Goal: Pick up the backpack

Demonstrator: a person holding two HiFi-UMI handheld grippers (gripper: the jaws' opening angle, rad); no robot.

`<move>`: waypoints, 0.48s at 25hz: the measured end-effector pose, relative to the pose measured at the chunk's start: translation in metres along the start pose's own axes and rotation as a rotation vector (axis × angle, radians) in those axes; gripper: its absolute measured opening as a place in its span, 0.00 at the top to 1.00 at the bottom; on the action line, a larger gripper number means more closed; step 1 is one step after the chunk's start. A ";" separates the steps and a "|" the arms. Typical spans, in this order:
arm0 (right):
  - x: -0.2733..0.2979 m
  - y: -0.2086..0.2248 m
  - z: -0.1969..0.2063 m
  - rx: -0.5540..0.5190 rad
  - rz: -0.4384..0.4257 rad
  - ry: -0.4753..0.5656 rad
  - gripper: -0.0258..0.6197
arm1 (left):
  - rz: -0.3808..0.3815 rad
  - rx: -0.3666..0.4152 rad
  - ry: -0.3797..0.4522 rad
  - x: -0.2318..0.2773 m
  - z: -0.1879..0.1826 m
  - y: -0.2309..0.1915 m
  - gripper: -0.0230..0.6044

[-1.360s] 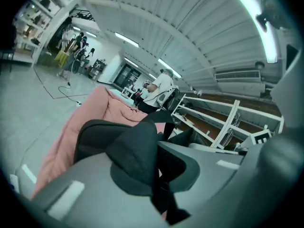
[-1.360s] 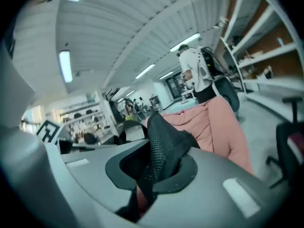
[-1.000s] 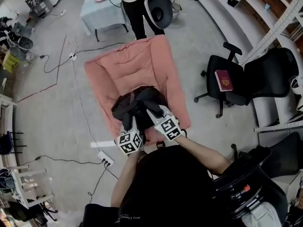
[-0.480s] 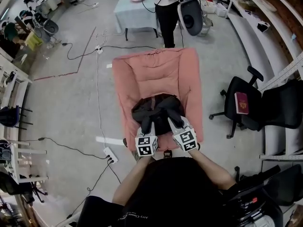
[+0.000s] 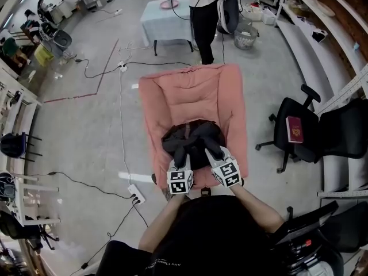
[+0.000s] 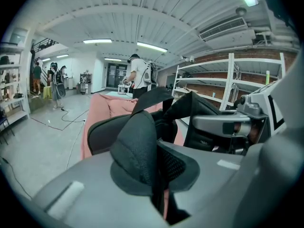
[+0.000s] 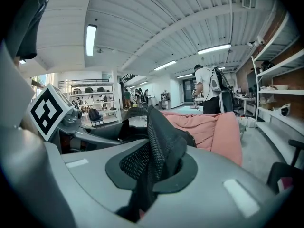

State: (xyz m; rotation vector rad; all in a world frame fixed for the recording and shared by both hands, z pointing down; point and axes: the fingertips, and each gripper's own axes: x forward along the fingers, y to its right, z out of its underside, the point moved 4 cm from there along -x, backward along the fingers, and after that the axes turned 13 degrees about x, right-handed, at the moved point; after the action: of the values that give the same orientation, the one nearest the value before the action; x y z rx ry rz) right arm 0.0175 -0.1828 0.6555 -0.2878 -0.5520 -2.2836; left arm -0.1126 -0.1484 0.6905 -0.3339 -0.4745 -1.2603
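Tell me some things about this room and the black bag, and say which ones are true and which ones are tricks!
1. The left tongs are shut on a black strap of the backpack. True.
2. The right tongs are open with nothing in them. False: they pinch a mesh strap.
3. A pink cushion is under the backpack. True.
4. The red book lies on the floor. False: it rests on a black office chair.
5. The backpack is blue. False: it is black.
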 end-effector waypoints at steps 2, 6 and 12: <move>0.000 0.001 -0.005 0.019 -0.012 0.003 0.88 | 0.018 0.007 0.018 0.000 -0.006 0.002 0.93; 0.008 -0.015 -0.036 -0.081 -0.045 0.015 0.89 | 0.014 0.072 0.016 -0.002 -0.033 -0.005 0.93; 0.018 -0.009 -0.139 -0.149 0.016 0.102 0.89 | 0.019 0.022 0.163 -0.009 -0.139 -0.024 0.93</move>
State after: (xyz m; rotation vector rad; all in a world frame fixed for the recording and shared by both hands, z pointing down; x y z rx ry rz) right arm -0.0067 -0.2534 0.5365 -0.2454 -0.3275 -2.3133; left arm -0.1157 -0.2156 0.5663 -0.2143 -0.3450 -1.2514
